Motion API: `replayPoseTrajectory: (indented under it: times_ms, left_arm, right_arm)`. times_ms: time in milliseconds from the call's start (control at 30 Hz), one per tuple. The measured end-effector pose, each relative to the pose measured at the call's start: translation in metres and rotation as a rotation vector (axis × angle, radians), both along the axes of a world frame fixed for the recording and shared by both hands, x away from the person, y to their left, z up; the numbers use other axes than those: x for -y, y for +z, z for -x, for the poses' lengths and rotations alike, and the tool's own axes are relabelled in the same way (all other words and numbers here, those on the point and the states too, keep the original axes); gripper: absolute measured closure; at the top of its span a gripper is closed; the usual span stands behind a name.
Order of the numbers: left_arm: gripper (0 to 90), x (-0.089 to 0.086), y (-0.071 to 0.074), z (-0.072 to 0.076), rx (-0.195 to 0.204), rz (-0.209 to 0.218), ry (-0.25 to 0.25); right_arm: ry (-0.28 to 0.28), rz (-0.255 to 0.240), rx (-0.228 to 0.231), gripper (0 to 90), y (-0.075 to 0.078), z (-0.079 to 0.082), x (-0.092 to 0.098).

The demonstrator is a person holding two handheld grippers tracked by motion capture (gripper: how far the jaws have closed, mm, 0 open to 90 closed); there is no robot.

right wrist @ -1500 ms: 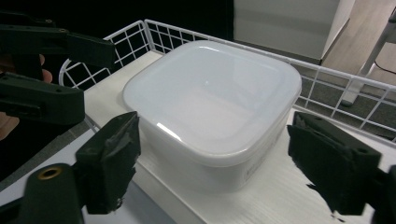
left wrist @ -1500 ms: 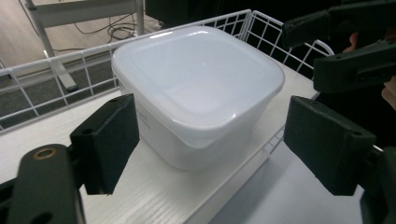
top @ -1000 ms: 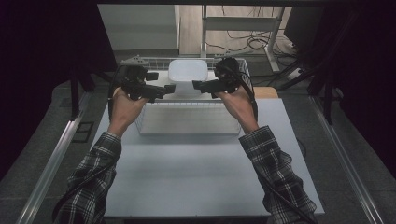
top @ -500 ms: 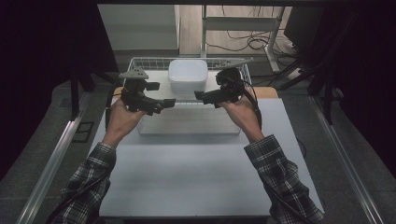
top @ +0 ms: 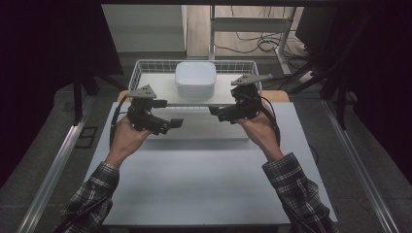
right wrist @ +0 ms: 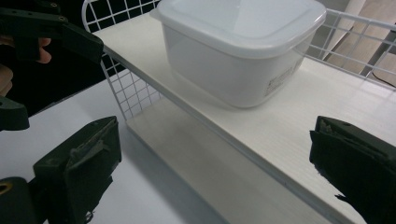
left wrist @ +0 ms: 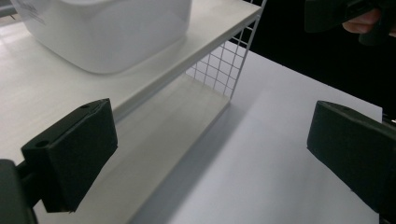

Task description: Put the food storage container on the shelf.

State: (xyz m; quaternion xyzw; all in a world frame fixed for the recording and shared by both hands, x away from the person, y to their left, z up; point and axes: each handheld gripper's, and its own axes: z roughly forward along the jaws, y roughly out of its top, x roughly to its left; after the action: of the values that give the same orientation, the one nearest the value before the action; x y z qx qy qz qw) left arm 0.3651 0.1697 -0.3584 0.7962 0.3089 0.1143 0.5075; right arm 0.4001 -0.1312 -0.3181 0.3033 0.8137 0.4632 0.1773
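On the white table (top: 204, 184) we saw the wire-sided two-tier shelf (top: 160, 85) at the far middle, long axis left-right, bearing a lidded white plastic container (top: 195, 80), likely light, stiff, slippery, best gripped across opposite sides, while our left gripper (top: 176, 123) and right gripper (top: 214, 110) gaped wide, empty.

I see a white table (top: 194, 184) carrying a two-tier wire-sided shelf rack (top: 160, 73) at its far edge; a lidded white plastic container (top: 195, 80) sits on the rack's upper board (top: 155, 87).
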Motion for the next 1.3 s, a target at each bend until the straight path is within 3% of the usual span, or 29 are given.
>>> replayPoseTrajectory:
  times_ms: [333, 500, 800, 1200, 1300]
  left_arm:
    - [2.8, -0.002, -0.021, 0.02, 0.001, 0.052, 0.006]
    - [2.2, -0.002, -0.035, 0.027, 0.012, 0.025, 0.022]
    - [1.9, 0.003, -0.055, 0.04, 0.007, 0.027, 0.016]
    - [1.7, 0.005, -0.091, 0.052, -0.017, 0.051, 0.033]
    - [1.7, 0.005, -0.097, 0.055, -0.02, 0.035, 0.036]
  right_arm:
    - [0.04, -0.01, 0.0, 1.9, -0.021, 0.015, 0.004]
    - [0.063, -0.002, 0.0, 1.9, -0.035, 0.022, 0.002]
    - [0.102, 0.013, 0.006, 1.1, -0.057, 0.038, -0.002]
    - [0.085, -0.006, -0.013, 0.0, -0.091, 0.05, 0.01]
    - [0.086, 0.013, -0.025, 0.0, -0.098, 0.05, 0.013]
